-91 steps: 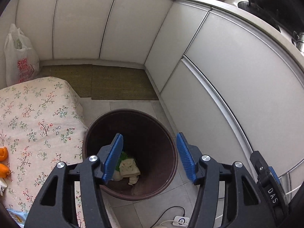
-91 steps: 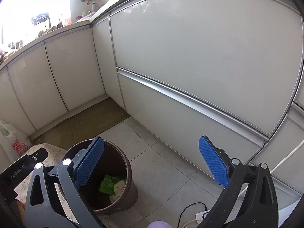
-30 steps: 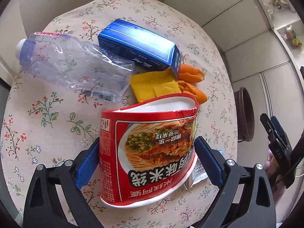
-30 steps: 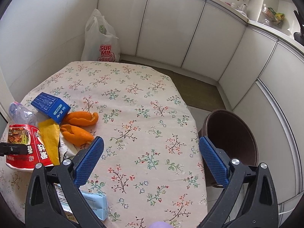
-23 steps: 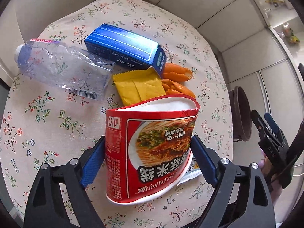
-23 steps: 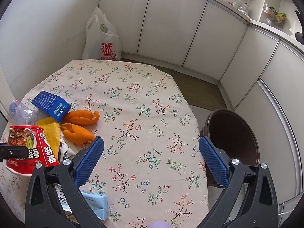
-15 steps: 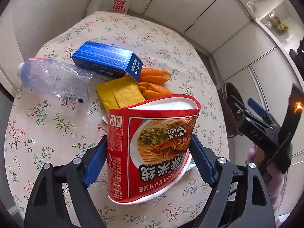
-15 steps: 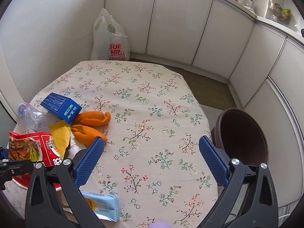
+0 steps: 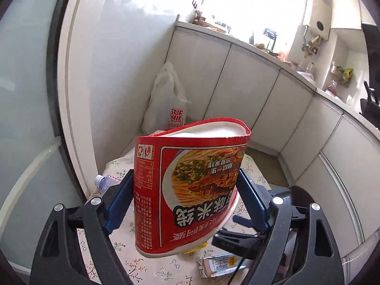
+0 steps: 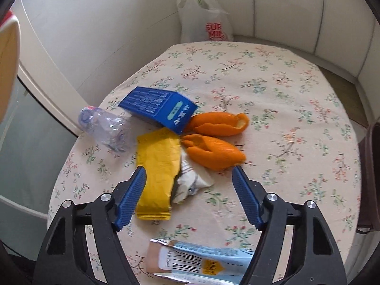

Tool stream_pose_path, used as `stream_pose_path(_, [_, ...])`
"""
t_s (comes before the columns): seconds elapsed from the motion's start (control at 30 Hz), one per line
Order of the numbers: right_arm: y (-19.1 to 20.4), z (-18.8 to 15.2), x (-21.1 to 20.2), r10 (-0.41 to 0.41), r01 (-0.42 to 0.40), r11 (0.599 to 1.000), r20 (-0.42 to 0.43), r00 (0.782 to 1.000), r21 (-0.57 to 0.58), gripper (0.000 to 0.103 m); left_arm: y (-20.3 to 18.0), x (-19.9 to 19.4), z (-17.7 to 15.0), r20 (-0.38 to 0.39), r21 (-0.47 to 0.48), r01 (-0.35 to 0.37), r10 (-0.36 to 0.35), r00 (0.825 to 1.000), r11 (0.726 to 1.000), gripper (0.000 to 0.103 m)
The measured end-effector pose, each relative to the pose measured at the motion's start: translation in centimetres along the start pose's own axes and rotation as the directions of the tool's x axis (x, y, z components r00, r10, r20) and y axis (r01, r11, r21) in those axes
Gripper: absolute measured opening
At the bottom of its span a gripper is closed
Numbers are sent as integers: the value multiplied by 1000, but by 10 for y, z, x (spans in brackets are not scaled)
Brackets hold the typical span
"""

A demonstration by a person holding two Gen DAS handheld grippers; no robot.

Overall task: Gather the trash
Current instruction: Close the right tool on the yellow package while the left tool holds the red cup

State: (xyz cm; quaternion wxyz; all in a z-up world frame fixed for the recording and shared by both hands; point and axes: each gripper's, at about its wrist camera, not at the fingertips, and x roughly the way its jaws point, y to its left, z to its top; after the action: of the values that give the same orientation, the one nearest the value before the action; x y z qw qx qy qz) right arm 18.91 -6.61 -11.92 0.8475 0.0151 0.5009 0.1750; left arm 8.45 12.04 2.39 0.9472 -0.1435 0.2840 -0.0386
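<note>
Pinching noodle cup [image 9: 187,180] aloft: left tool [image 9: 184,201] | right tool [image 10: 187,197] spread above yellow packet [image 10: 158,173]

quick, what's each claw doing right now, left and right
Left claw: shut on the noodle cup, lifted off the table.
Right claw: open, empty, above the yellow packet and crumpled wrapper.

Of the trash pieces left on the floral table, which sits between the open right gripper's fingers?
The yellow foil packet: its lower end lies by the right gripper's left fingertip. The blue carton and orange peels lie beyond.
</note>
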Motion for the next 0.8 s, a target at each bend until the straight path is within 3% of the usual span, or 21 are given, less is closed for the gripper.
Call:
stream_pose_path(0.1, [20, 0, 12, 25, -26, 999, -18, 1000, -27, 71, 9, 2, 6, -3, -32, 8, -8, 1000, 999, 81])
stream_pose_path(0.17, [40, -2, 12, -29, 29, 994, 11, 1000, -108, 71, 17, 6, 8, -17, -63, 15, -16, 1000, 998, 81])
stream_pose_path(0.3, [70, -12, 16, -125, 135, 962, 57, 991, -235, 91, 23, 2, 7, -37, -99, 20, -24, 999, 995, 81])
stream_pose_path(0.5, [96, -24, 33, -213, 232, 911, 94, 973, -340, 92, 25, -2, 5, -41, -102, 13, -17, 999, 995, 82])
stream_pose_path(0.57, [105, -30, 36, -239, 263, 883, 109, 965, -388, 84, 26, -2, 5, -43, -111, 13, -17, 999, 994, 82])
stream_pose_path(0.6, [106, -31, 38, -248, 266, 879, 98, 964, -396, 70, 25, -1, 6, -44, -115, 13, -18, 999, 993, 82])
stream_pose_path(0.73, [90, -29, 51, -218, 200, 920, -15, 976, -337, 49, 26, 0, 4, -52, -119, 12, -18, 998, 993, 82])
stream_pose_path(0.8, [76, -27, 55, -164, 141, 951, -63, 984, -274, 31, 25, 0, 4, -52, -117, 10, -16, 998, 993, 82])
